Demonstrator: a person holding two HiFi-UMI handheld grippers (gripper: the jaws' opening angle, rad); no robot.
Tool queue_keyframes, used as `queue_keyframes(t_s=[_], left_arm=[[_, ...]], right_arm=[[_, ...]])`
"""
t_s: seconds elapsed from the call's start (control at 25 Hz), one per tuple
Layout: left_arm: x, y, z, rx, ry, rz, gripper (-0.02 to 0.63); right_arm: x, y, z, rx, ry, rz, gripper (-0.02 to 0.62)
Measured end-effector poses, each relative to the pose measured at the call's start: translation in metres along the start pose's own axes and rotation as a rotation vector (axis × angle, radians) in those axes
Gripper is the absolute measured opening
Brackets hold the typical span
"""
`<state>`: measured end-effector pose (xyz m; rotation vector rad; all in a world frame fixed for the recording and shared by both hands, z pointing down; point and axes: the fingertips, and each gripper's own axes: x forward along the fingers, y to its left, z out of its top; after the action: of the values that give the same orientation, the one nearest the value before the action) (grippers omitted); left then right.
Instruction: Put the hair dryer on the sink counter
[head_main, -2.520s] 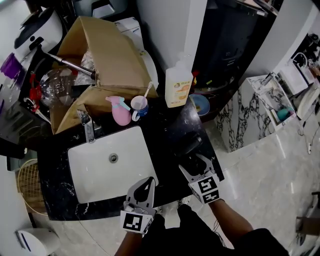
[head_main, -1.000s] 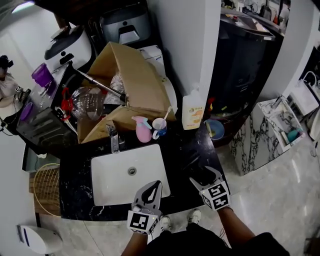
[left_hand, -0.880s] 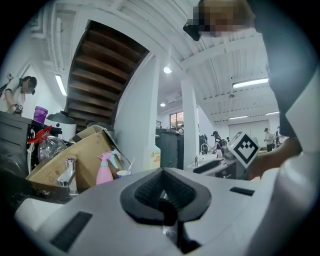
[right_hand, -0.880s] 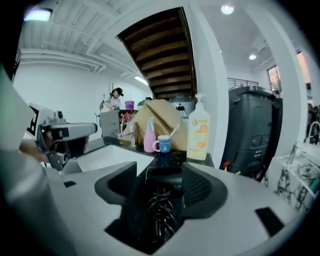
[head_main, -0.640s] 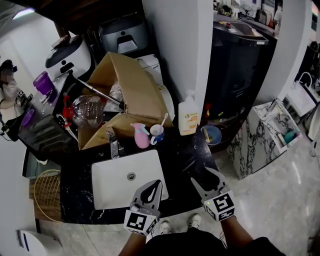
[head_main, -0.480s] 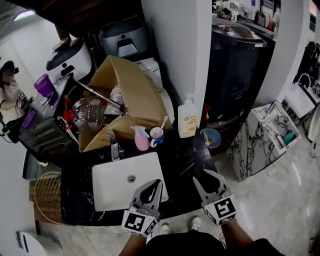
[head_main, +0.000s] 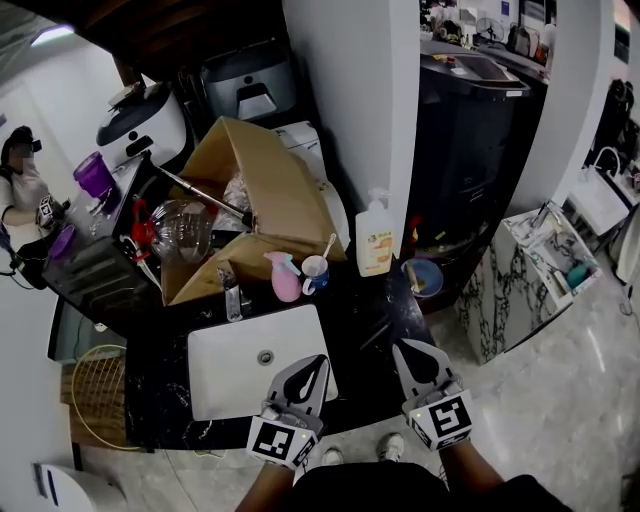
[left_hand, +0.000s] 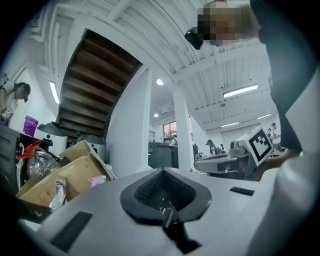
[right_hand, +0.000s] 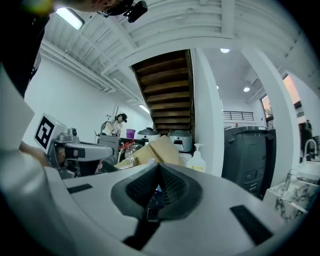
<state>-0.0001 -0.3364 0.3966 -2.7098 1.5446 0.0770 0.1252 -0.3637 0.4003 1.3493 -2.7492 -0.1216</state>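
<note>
- The black desk (head_main: 165, 380) is filling the middle of the head view.
- A cardboard box (head_main: 260, 190) is standing open at 12 o'clock from the sink.
- The white sink (head_main: 230, 375) is sitting in the desk's left half.
- The left tool (head_main: 318, 365) is hanging at the sink's 5 o'clock edge, its jaws closed together on nothing.
- The right tool (head_main: 404, 350) is hovering at 3 o'clock from the sink; its jaws have just been closing and are now meeting with nothing between them.
- The dryer (head_main: 390, 330) is lying on the desk at 3 o'clock from the sink, just past the right tool's tip, dark and hard to make out.
- A soap bottle (head_main: 376, 245) is standing at 1 o'clock.
- A pink sprayer (head_main: 283, 278) and a cup (head_main: 315, 272) are standing side by side at 12 o'clock.
</note>
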Motion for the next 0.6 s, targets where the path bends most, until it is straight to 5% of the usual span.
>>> queue_keyframes(t_s=[0.6], left_arm=[[-0.0107,-0.0009,-0.0081,-0.019,0.009,0.002,-0.002]], right_arm=[[0.0015,0.0086,0.0062,-0.018,-0.012,0.011,0.000]])
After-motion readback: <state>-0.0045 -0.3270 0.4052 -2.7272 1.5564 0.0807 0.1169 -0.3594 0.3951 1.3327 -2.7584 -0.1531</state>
